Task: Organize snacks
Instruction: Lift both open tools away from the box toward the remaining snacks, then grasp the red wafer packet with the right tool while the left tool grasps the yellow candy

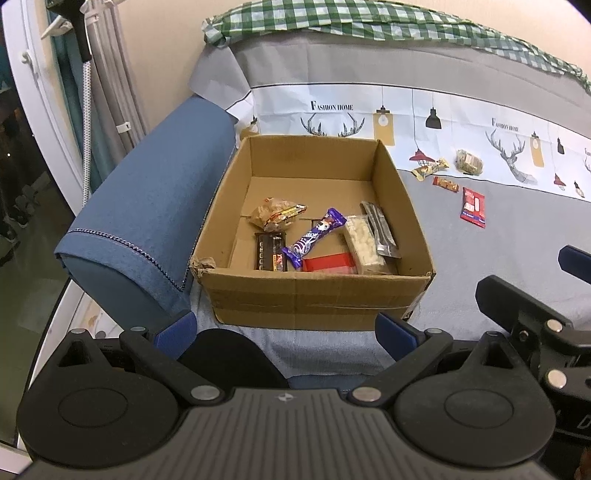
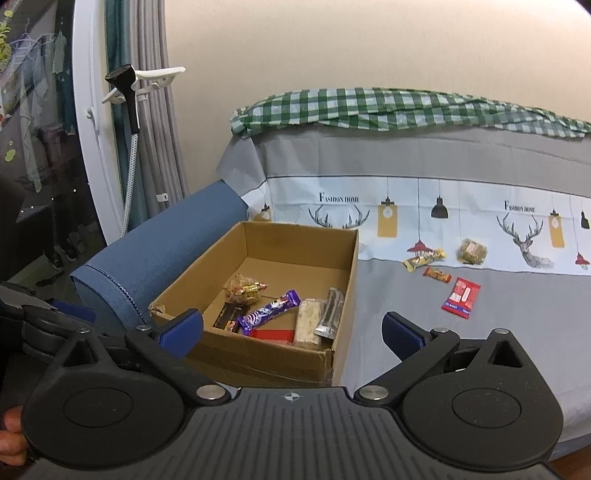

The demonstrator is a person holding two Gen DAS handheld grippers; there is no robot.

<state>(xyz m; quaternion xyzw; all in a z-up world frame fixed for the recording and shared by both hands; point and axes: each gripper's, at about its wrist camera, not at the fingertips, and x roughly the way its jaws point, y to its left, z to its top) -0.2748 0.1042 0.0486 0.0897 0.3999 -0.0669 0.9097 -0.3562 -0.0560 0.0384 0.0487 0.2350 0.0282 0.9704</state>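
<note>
An open cardboard box [image 1: 317,295] [image 2: 258,362] stands on the grey sofa seat and holds several snacks, among them a purple bar [image 1: 314,236] [image 2: 269,310], a white bar [image 1: 364,240] and a silver packet [image 1: 380,229]. To its right, loose on the seat, lie a red packet [image 1: 473,206] [image 2: 461,297], a small orange bar [image 1: 446,184] [image 2: 437,275], a yellow bar [image 1: 430,168] [image 2: 424,258] and a clear bag of biscuits [image 1: 469,161] [image 2: 472,251]. My left gripper [image 1: 286,330] hangs open before the box's near wall. My right gripper [image 2: 291,326] is open too, empty.
The blue sofa arm [image 1: 155,206] [image 2: 166,251] flanks the box on the left. A green checked cloth [image 1: 369,22] [image 2: 388,107] drapes the backrest. A garment steamer [image 2: 127,110] and curtains stand at the far left. The right gripper [image 1: 535,321] shows at the left view's right edge.
</note>
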